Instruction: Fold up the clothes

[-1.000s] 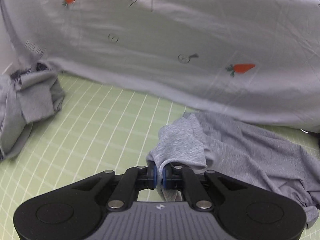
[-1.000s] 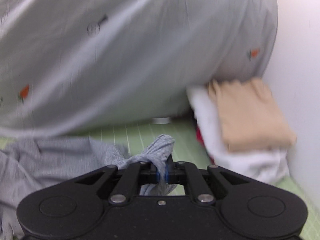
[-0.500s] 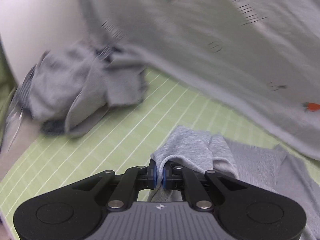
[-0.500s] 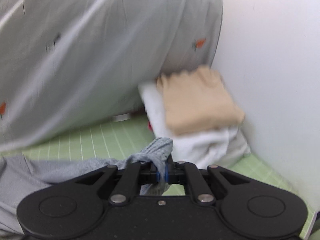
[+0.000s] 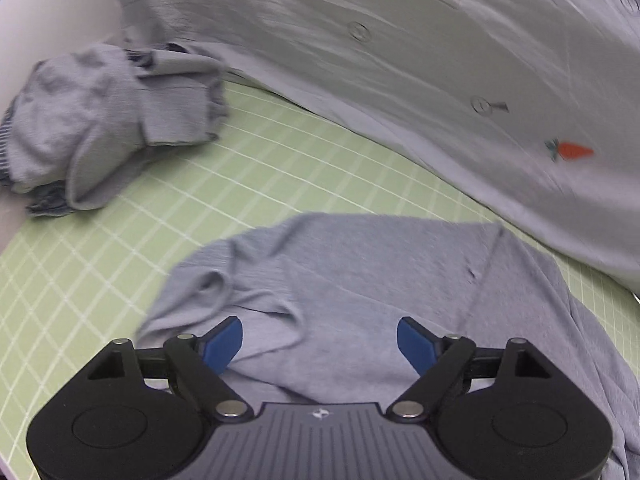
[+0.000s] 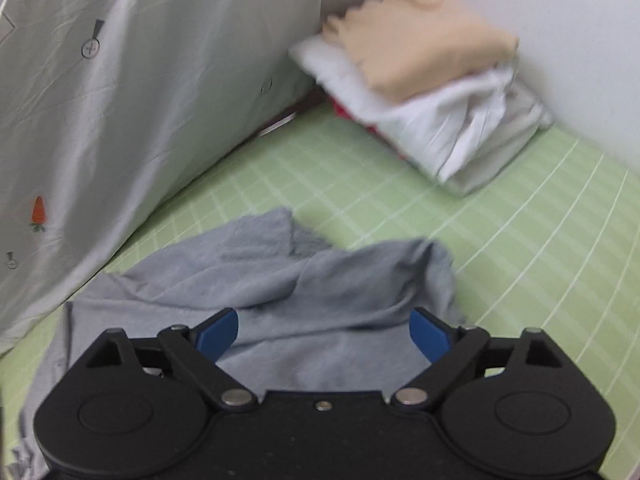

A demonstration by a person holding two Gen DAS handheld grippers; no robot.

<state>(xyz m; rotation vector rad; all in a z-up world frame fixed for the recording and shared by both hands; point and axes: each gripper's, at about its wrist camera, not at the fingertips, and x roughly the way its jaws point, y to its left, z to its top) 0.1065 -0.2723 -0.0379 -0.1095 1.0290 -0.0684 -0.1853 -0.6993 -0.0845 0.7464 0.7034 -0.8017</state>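
A grey knit garment (image 5: 360, 280) lies on the green grid mat (image 5: 200, 184), partly flat with folds near its left end. My left gripper (image 5: 320, 340) is open just above its near edge, holding nothing. In the right wrist view the same garment (image 6: 304, 292) lies rumpled with a raised fold at its right end. My right gripper (image 6: 324, 334) is open above it, empty.
A pile of crumpled grey clothes (image 5: 108, 120) lies at the mat's far left. A grey sheet with carrot prints (image 5: 440, 60) hangs along the back. A stack of folded clothes, beige on white (image 6: 424, 80), sits at the far right against a white wall (image 6: 560, 20).
Both grippers were shut on the grey garment; now both are open and the garment has dropped onto the mat and spread out.
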